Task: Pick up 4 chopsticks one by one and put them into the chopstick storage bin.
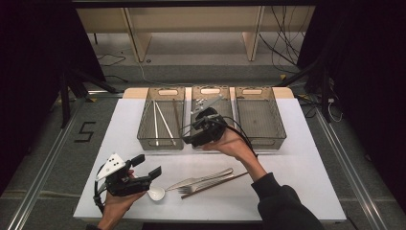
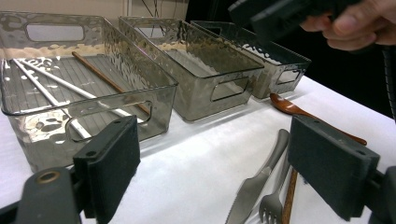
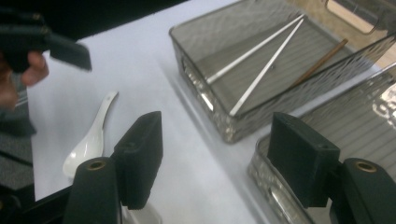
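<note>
A white, matte table (image 1: 306,182) carries three smoky translucent plastic bins in a row at its far side, each rectangular with a ribbed floor, hammered-looking walls and cut-out handles. The left bin (image 1: 143,129) holds two thin white chopsticks (image 1: 160,122) and one slim brown wooden one (image 1: 177,117); the middle bin (image 1: 229,108) has something pale and shiny at its far end that is too small to make out; the right bin (image 1: 261,120) shows a bare ribbed floor. On the dark floor left of the table, tape forms a figure that reads like a "5" (image 1: 85,131). The right gripper (image 1: 191,130), black, hovers over the near edge of the middle bin with its jaws spread wide and nothing between them. The left gripper (image 1: 146,167), black with a grey three-cornered plate on top, sits low over the near left of the table, jaws also apart and pinching nothing. On the table near the person lie a steel knife (image 1: 210,176) and steel fork (image 1: 198,186) side by side, touching a long brown wooden spoon (image 1: 220,183), and just left of them a small glossy white ceramic soup spoon (image 1: 156,193), close to the left gripper's jaws.
</note>
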{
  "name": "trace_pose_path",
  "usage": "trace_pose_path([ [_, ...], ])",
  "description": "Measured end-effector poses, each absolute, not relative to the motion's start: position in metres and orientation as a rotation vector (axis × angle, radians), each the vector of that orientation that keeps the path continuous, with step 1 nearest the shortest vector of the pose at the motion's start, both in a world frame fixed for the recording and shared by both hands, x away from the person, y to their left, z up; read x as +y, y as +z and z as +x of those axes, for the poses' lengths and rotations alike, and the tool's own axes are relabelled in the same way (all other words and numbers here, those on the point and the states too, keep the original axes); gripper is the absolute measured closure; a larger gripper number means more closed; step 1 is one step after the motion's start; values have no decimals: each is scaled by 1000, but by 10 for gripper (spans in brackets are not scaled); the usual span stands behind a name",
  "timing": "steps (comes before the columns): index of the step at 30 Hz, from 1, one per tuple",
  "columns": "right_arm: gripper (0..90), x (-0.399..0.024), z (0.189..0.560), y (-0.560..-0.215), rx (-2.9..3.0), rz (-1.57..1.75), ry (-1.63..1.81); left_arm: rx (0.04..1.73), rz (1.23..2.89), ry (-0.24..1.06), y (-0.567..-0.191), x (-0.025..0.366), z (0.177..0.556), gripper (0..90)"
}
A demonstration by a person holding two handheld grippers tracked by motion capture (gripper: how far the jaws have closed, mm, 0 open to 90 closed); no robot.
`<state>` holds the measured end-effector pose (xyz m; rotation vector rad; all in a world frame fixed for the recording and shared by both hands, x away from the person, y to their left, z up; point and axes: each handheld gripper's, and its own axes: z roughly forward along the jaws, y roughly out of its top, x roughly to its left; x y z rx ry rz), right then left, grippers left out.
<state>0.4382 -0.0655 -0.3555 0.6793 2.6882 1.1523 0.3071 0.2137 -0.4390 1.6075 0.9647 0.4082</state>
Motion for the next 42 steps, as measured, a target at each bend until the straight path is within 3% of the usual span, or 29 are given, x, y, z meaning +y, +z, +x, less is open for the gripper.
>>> trace_pose_path([
  [42, 344, -98, 368, -429, 2950, 383, 712, 955, 1619, 417, -439, 213, 307, 166],
])
